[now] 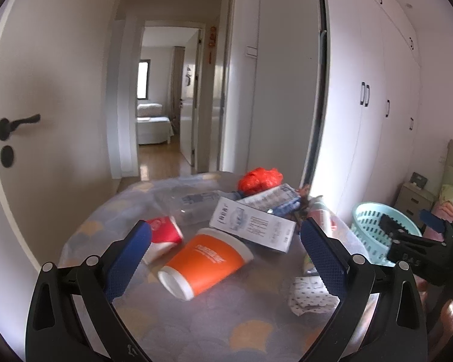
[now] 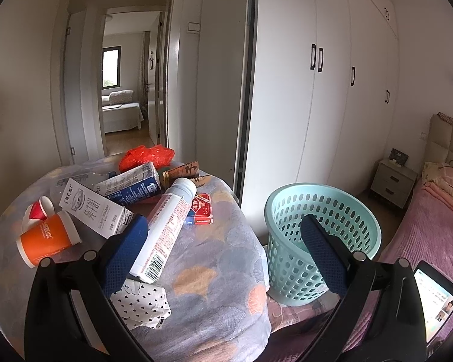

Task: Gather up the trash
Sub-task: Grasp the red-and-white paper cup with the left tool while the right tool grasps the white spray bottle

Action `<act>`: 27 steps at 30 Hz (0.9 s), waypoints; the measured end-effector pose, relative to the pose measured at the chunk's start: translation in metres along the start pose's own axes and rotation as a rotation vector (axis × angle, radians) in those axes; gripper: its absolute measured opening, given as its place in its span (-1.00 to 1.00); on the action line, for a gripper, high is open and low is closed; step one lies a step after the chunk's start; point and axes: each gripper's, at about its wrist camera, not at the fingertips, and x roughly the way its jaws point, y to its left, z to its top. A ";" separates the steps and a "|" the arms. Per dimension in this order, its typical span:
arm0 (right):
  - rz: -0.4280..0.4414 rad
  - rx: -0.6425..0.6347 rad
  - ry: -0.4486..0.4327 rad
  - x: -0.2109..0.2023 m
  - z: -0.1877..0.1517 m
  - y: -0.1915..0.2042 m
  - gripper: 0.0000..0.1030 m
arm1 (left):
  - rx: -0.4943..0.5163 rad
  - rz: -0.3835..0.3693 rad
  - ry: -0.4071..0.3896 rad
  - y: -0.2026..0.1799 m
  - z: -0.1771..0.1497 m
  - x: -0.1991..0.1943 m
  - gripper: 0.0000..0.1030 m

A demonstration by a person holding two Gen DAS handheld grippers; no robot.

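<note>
Trash lies on a cloth-covered table (image 1: 196,316). An orange cup (image 1: 205,261) lies on its side between the fingers of my open, empty left gripper (image 1: 226,241). Behind it are a red cup (image 1: 163,230), a white carton (image 1: 252,229), a blue-white carton (image 1: 271,200) and a red plastic bag (image 1: 259,178). In the right wrist view my open, empty right gripper (image 2: 223,238) hovers over the table edge. A white tube bottle (image 2: 166,229) lies by its left finger (image 2: 126,250). A teal basket (image 2: 320,241) stands to the right, empty as far as I see.
A dotted wrapper (image 2: 139,304), a red card pack (image 2: 200,209) and a clear bottle (image 1: 190,205) also lie on the table. A pink bed (image 2: 422,229), a nightstand (image 2: 392,181) and a phone (image 2: 436,298) are right. White wardrobes (image 2: 332,90) stand behind; a doorway (image 1: 163,105) is ahead.
</note>
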 end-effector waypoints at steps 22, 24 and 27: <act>0.155 0.039 0.102 0.046 0.012 0.017 -0.25 | -0.175 -0.049 0.407 0.117 -0.002 0.131 0.77; 0.167 0.063 0.135 0.057 0.011 0.016 -0.25 | -0.197 -0.031 0.431 0.121 -0.006 0.141 0.77; 0.179 0.092 0.168 0.071 0.011 0.017 0.11 | -0.246 -0.037 0.458 0.127 -0.013 0.155 0.79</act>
